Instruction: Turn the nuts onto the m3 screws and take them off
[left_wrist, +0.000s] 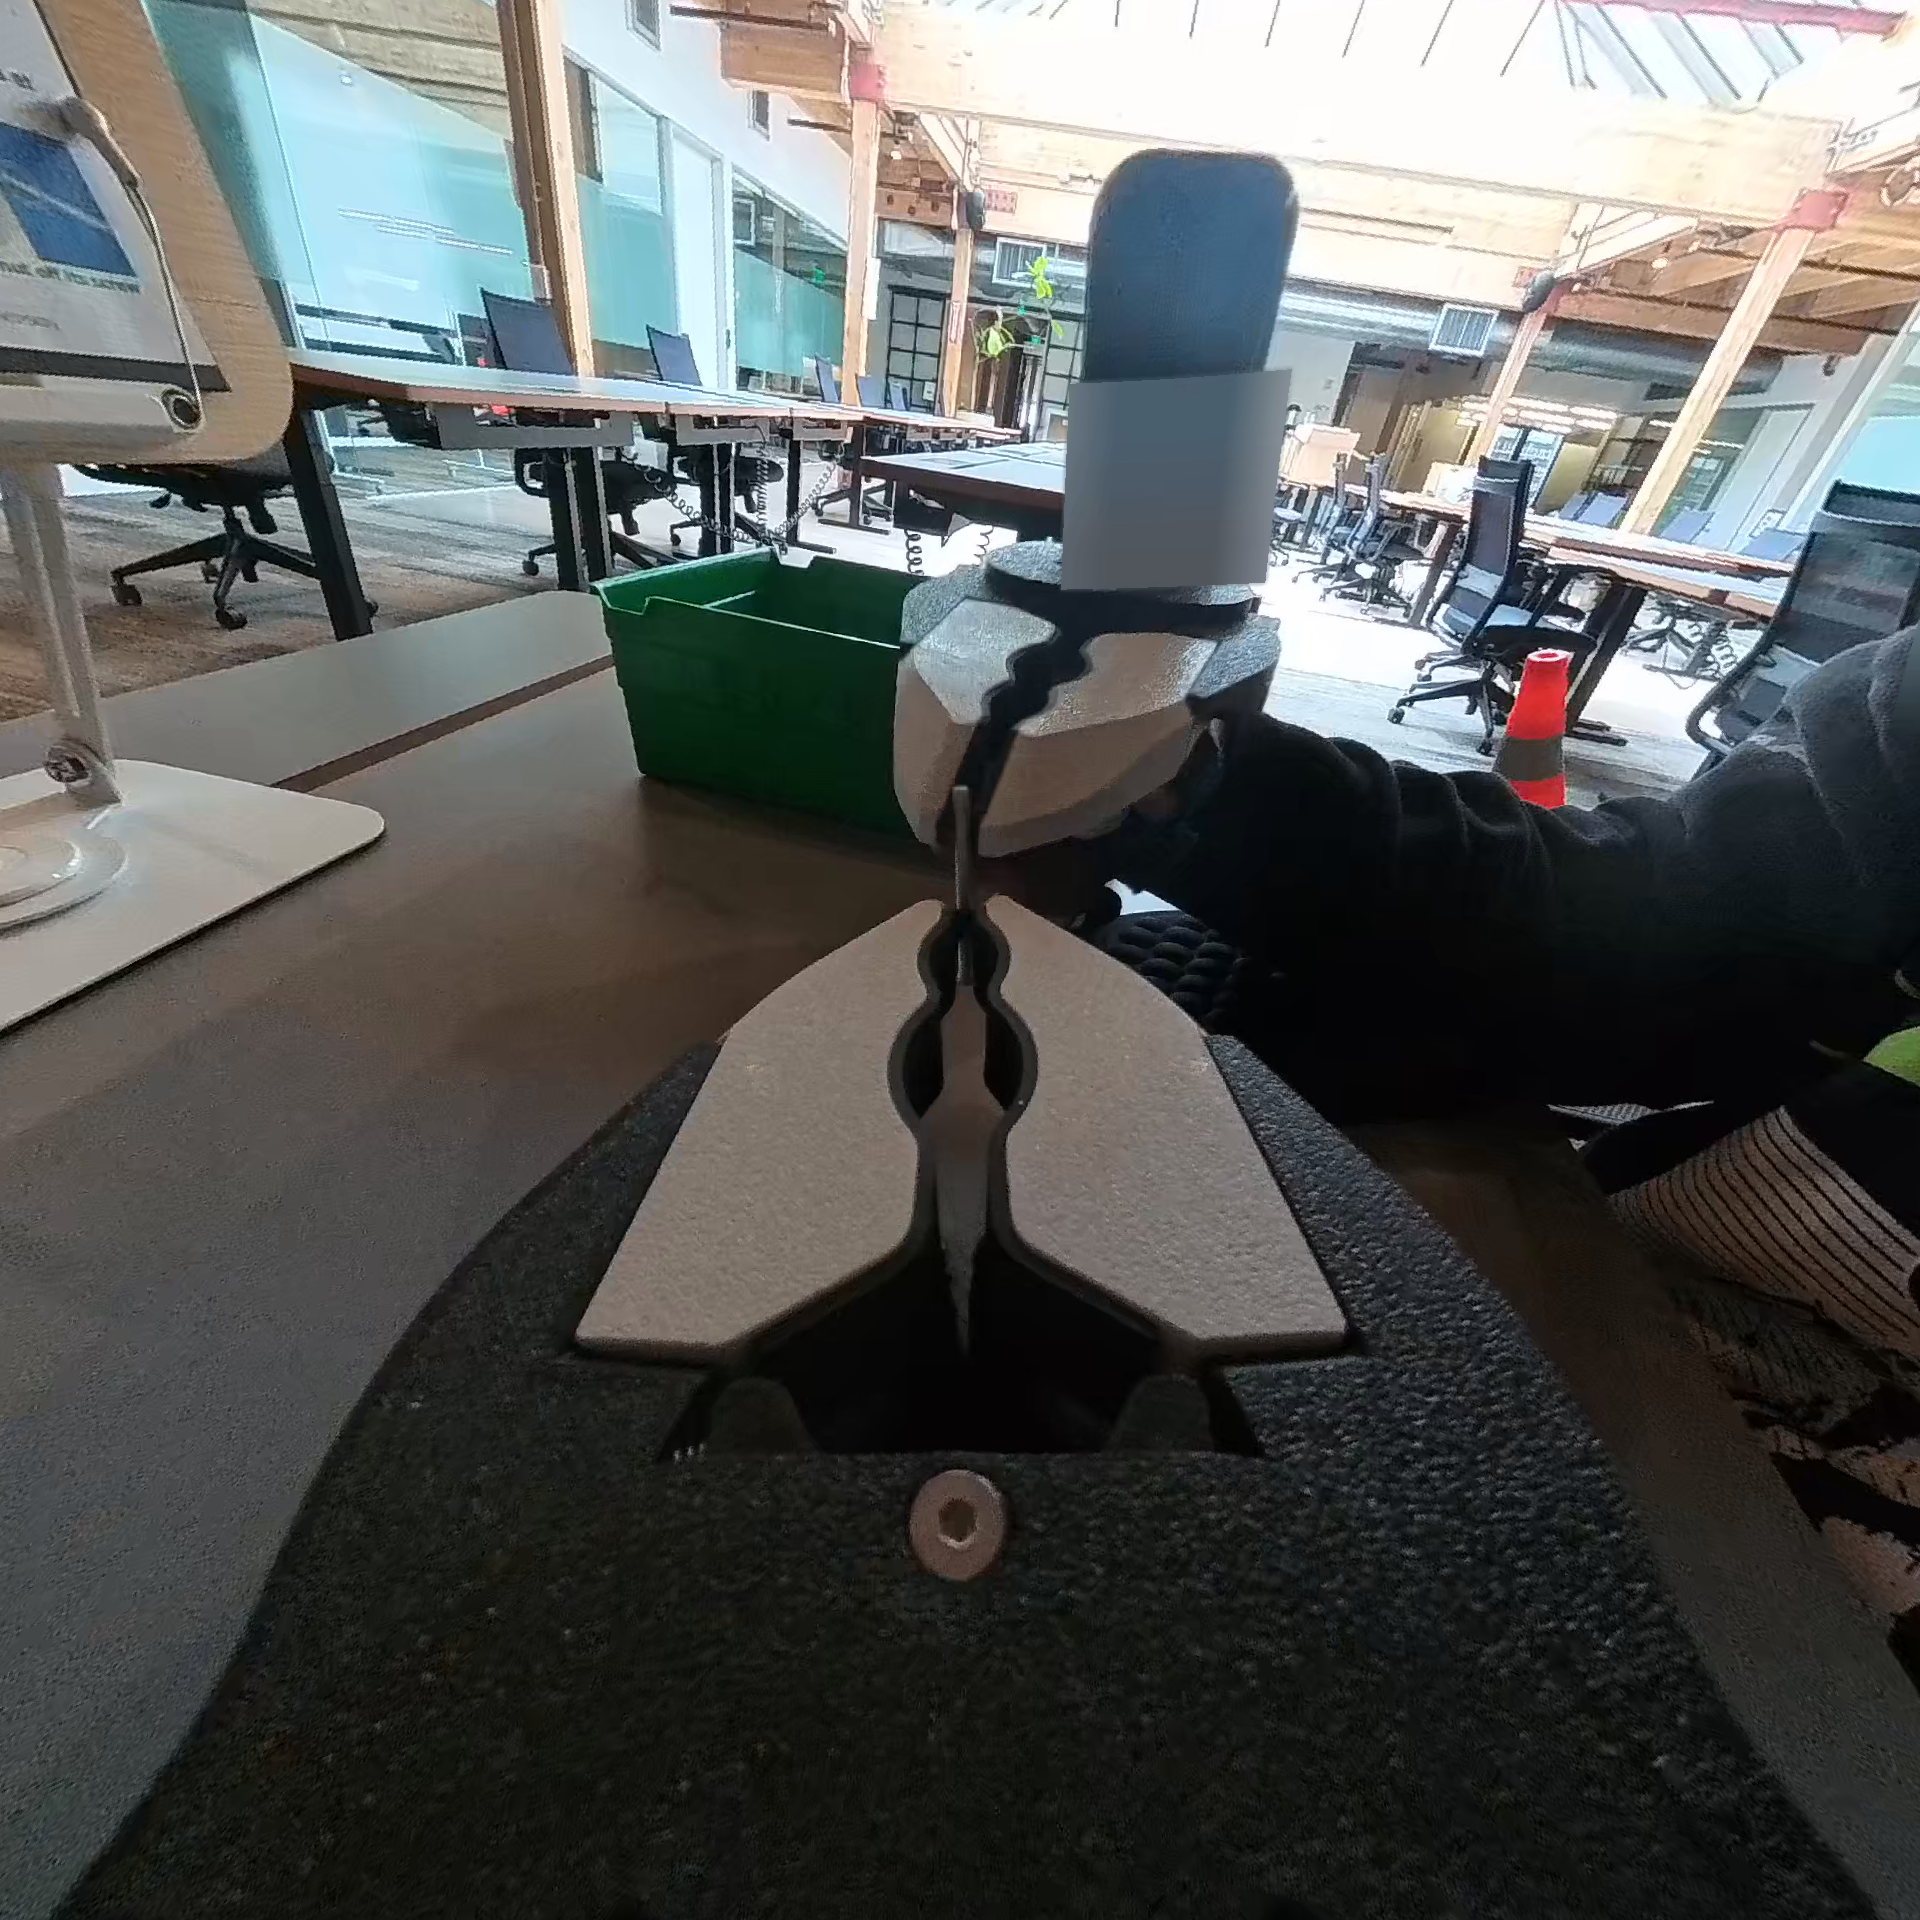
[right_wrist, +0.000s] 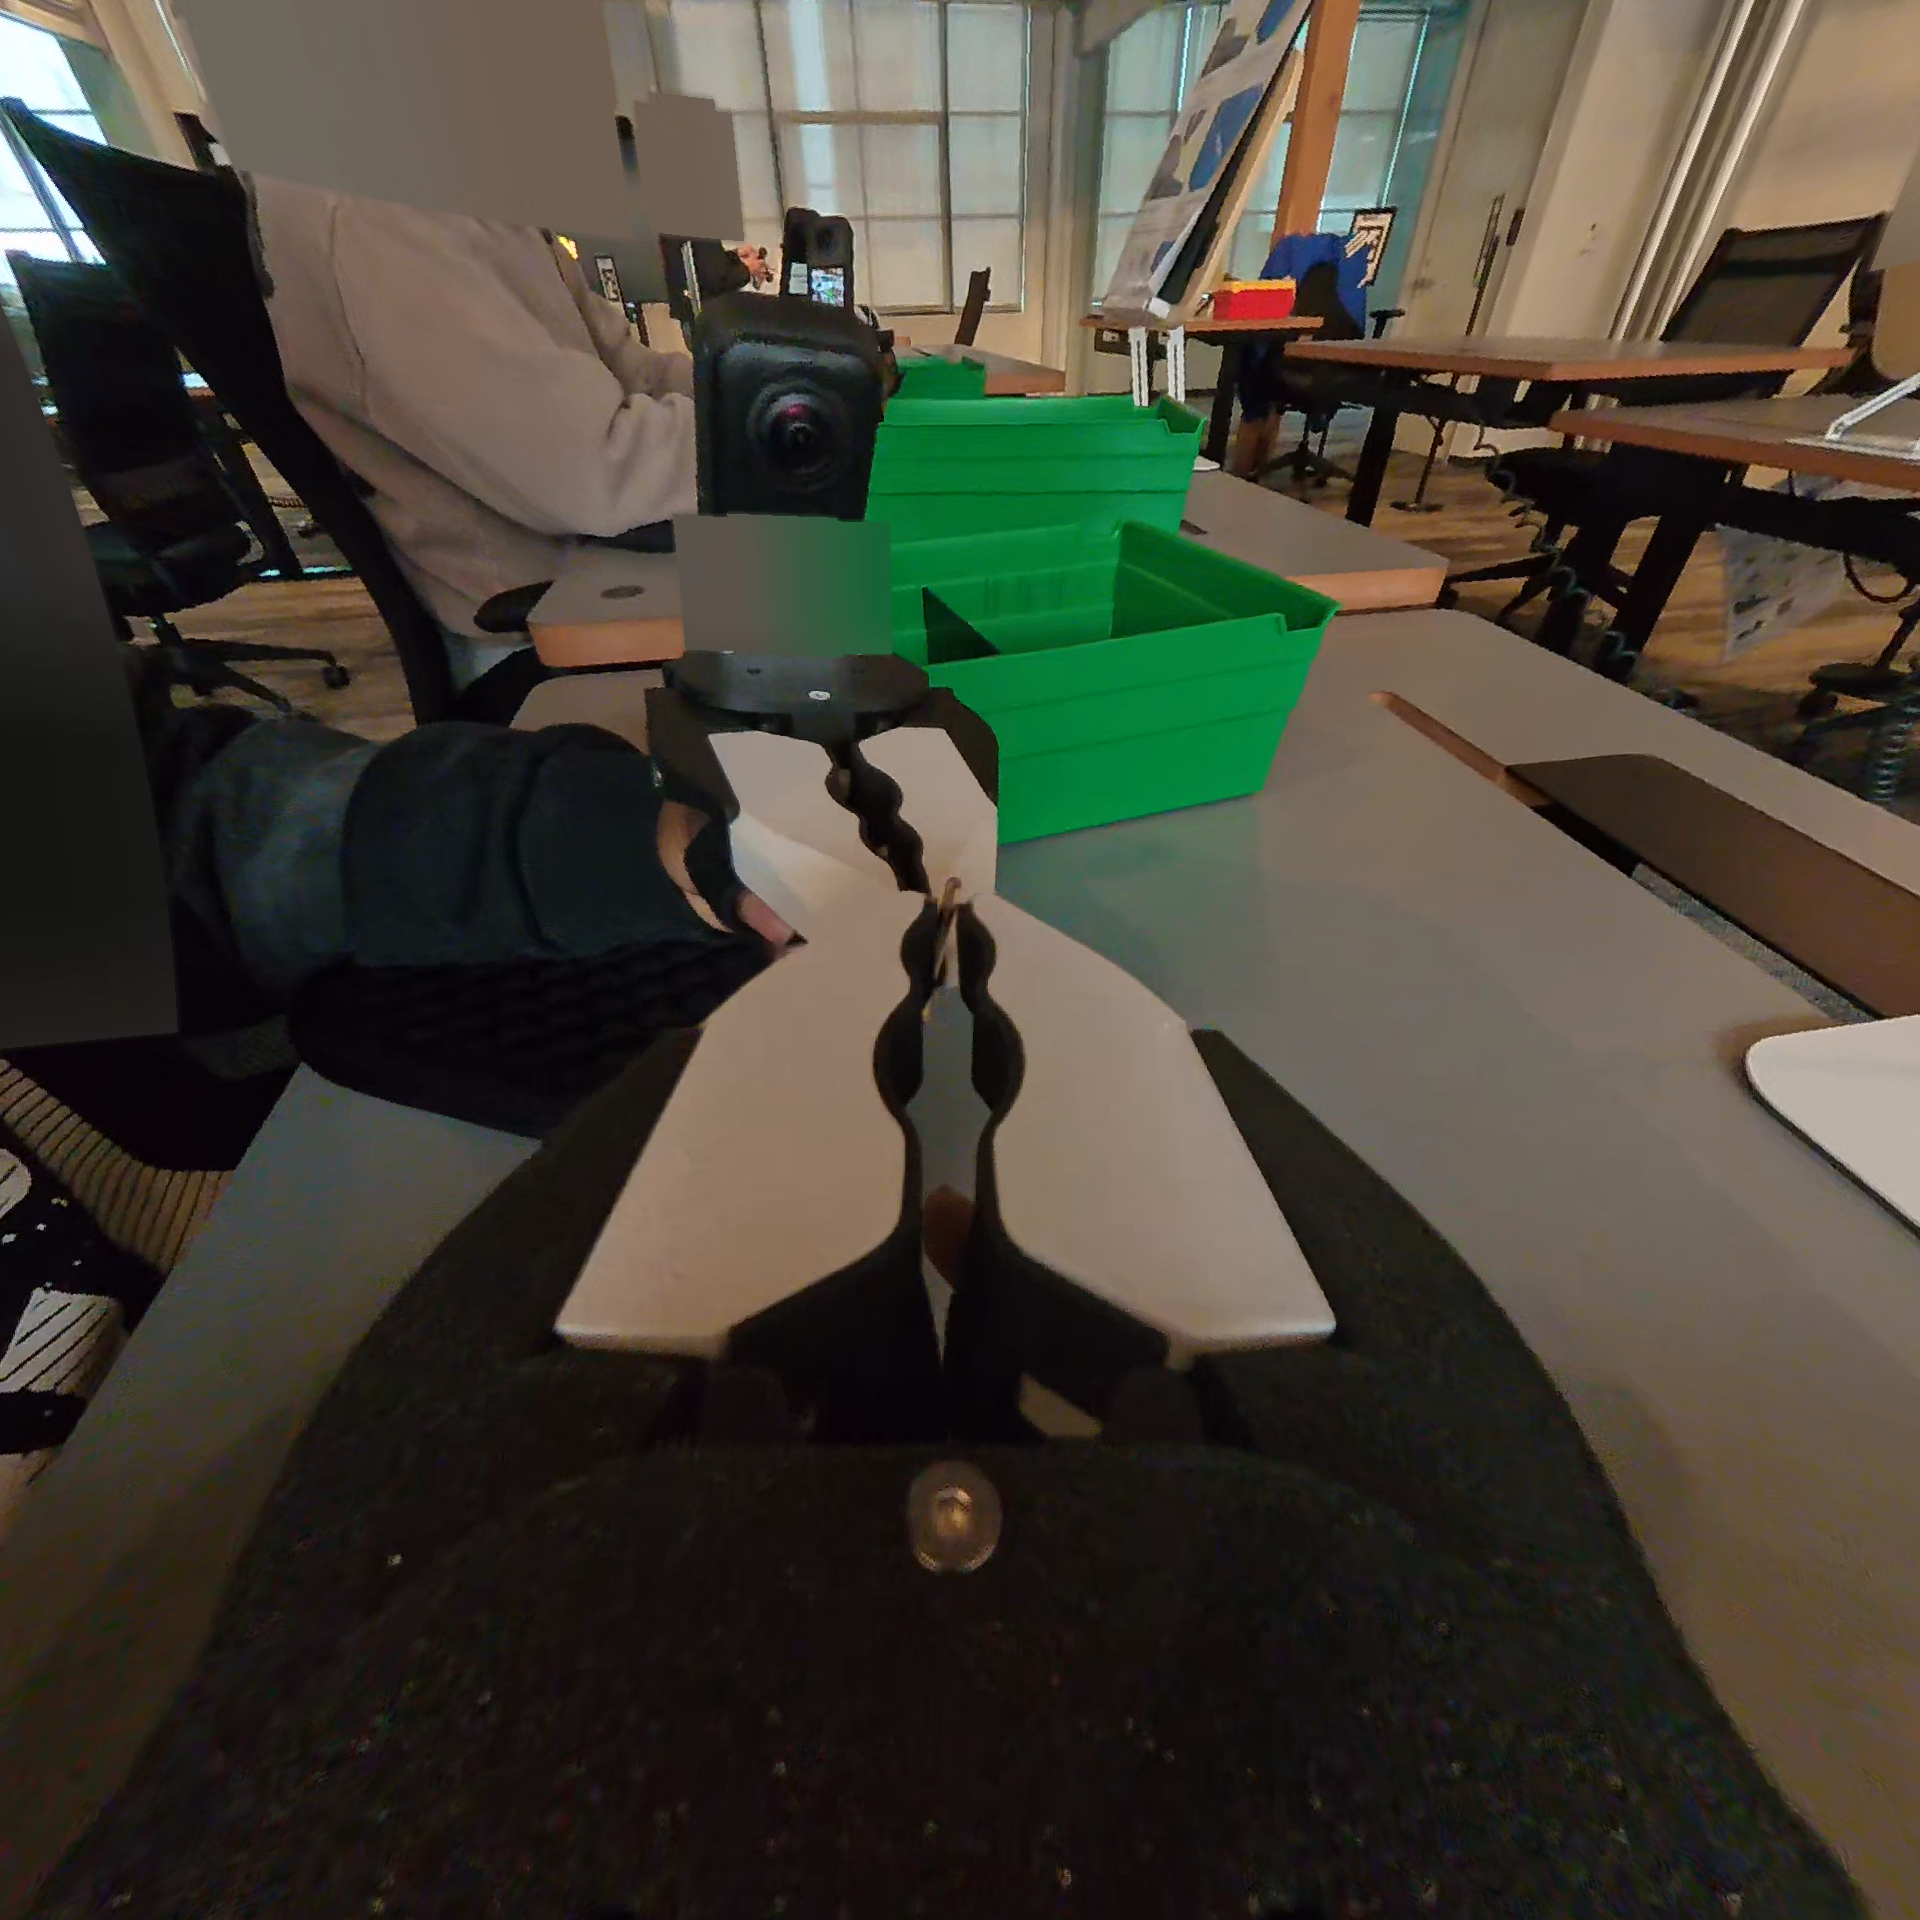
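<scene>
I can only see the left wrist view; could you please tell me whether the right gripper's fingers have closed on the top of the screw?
Observer: Yes. In the right wrist view, the right gripper has its fingertips shut on the screw. I cannot make out a nut.
Operator: Thank you. Is the green bin the only one?
Observer: No. Behind the green bin, there are stacked green bins on the next desk.

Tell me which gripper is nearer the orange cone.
Right. The cone stands on the floor beyond the right gripper and its arm; the left gripper faces them from farther back. Both pinch one screw.
</scene>
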